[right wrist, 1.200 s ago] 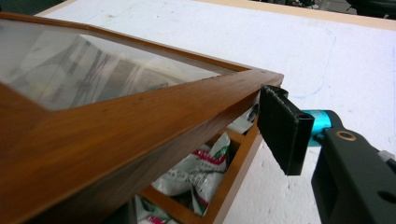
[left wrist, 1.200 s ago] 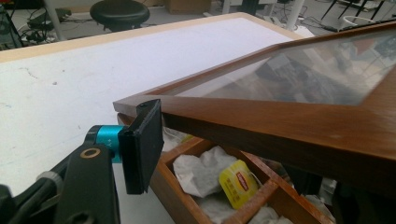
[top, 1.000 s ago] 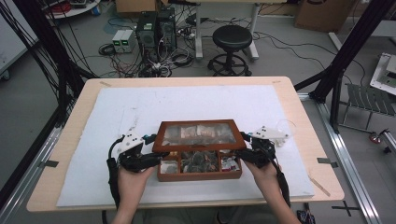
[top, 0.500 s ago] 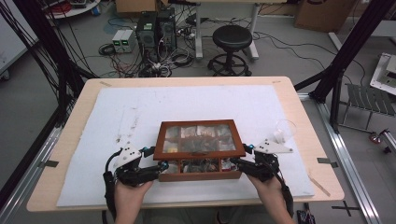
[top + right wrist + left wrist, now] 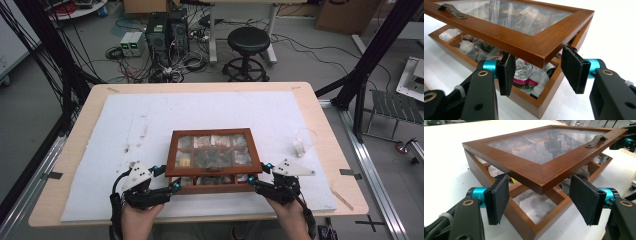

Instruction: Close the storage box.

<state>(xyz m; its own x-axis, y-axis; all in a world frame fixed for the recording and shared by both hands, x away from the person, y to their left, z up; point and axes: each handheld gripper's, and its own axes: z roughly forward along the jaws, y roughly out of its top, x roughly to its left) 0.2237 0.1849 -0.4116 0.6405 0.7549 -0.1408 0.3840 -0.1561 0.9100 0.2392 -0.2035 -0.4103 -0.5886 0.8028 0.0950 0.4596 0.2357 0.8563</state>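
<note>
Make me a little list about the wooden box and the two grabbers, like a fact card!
Box: wooden box, on the white mat
Lid: glass lid, lifted at the front, small metal handle on top
Inside: compartments with small packets
Left gripper: jaws apart, either side of the lid's front corner, pads not pressing
Right gripper: jaws apart under the lid's other front corner
Nearby: small clear thing on the mat
</note>
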